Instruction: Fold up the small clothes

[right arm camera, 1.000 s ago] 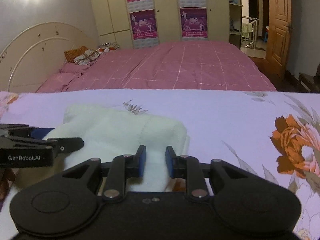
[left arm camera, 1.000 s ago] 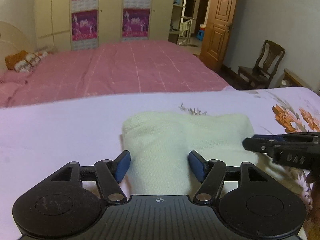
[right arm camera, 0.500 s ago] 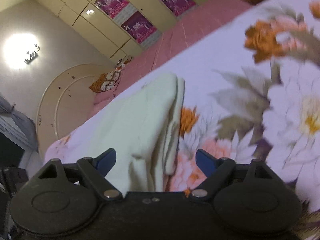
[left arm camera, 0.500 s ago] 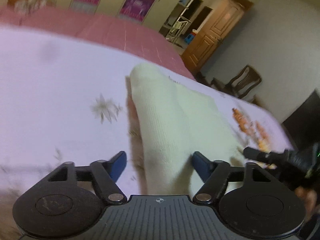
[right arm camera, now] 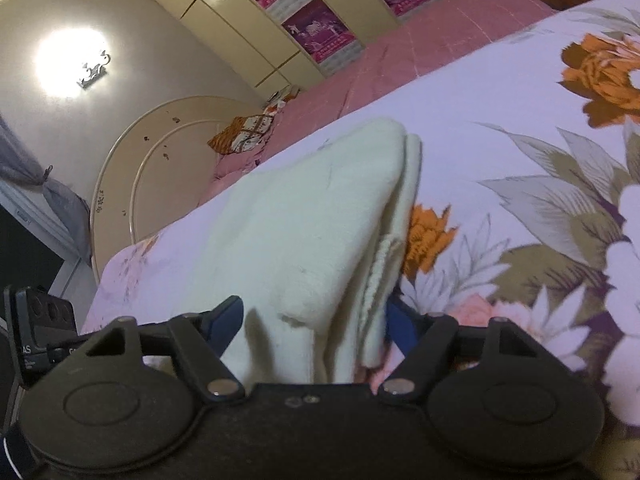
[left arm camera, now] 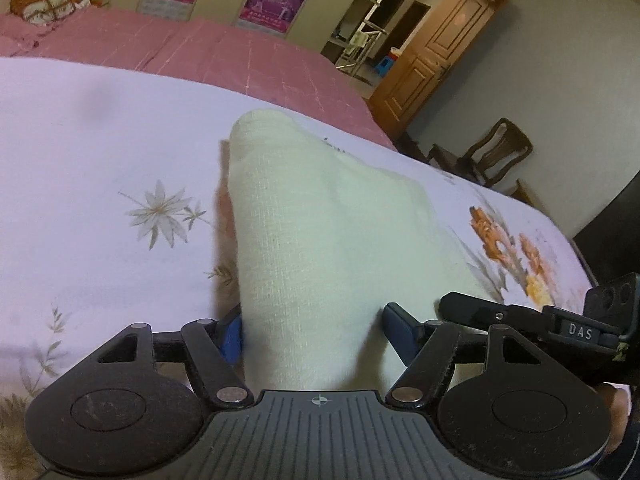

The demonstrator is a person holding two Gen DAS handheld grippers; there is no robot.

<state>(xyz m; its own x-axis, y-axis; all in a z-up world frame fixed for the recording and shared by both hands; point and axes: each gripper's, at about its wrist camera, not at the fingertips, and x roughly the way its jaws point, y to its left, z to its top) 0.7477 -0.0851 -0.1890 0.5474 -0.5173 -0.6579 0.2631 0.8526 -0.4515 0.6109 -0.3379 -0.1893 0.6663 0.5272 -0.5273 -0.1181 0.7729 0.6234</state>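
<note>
Folded cream knit garment (left arm camera: 320, 216) on floral bedsheet (left arm camera: 100, 152): soft, light, floppy. Left gripper (left arm camera: 316, 330) spread around near edge; right gripper (right arm camera: 312, 320) closing, garment between, contact unclear. Grip layered corners.

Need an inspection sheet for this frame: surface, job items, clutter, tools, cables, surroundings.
Surface: floral sheet, pale lilac, orange flowers.
Job's things: cream knit garment, folded, layered edges on one side.
Clutter: nothing seen.
Tools: left tool straddles the garment's near edge, jaws apart; right tool closing around the layered near corner, not yet clamped.
Cables: nothing seen.
Surroundings: pink bed, wardrobe with posters, wooden door, chair, wall lamp.
</note>
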